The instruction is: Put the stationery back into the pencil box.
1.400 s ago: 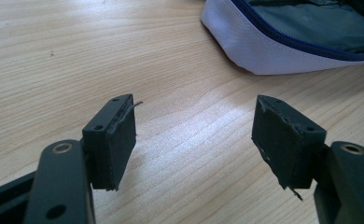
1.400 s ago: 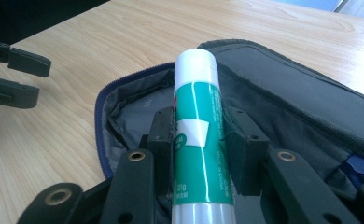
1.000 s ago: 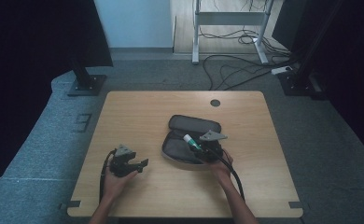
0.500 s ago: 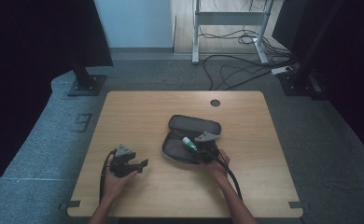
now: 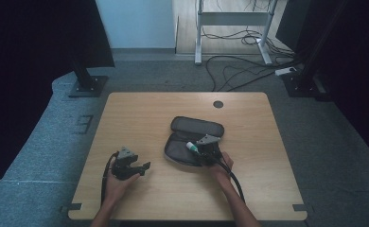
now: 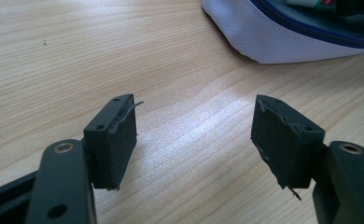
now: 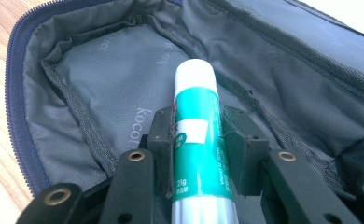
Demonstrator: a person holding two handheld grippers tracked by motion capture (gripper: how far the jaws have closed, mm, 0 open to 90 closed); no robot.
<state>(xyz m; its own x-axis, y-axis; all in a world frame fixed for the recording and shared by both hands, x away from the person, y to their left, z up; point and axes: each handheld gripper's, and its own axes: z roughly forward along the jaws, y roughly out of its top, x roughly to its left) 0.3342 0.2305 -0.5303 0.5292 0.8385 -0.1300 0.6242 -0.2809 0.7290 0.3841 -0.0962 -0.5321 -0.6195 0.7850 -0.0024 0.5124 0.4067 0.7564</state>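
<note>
Green glue stick [image 7: 196, 140] clamped in the right hand-held gripper [image 7: 198, 135] hangs above the open pencil case [image 7: 105, 88]; next, lower and release. Left hand-held gripper [image 6: 194, 140] rests apart.

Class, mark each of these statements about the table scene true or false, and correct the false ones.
1. The right gripper grips a glue stick. True.
2. The pencil case is zipped shut. False: it lies open, lining showing.
3. The left gripper holds a pen. False: its jaws stand apart with nothing between them.
4. The glue stick is over the open case. True.
5. The left gripper rests inside the case. False: it is over bare table, beside the case.
</note>
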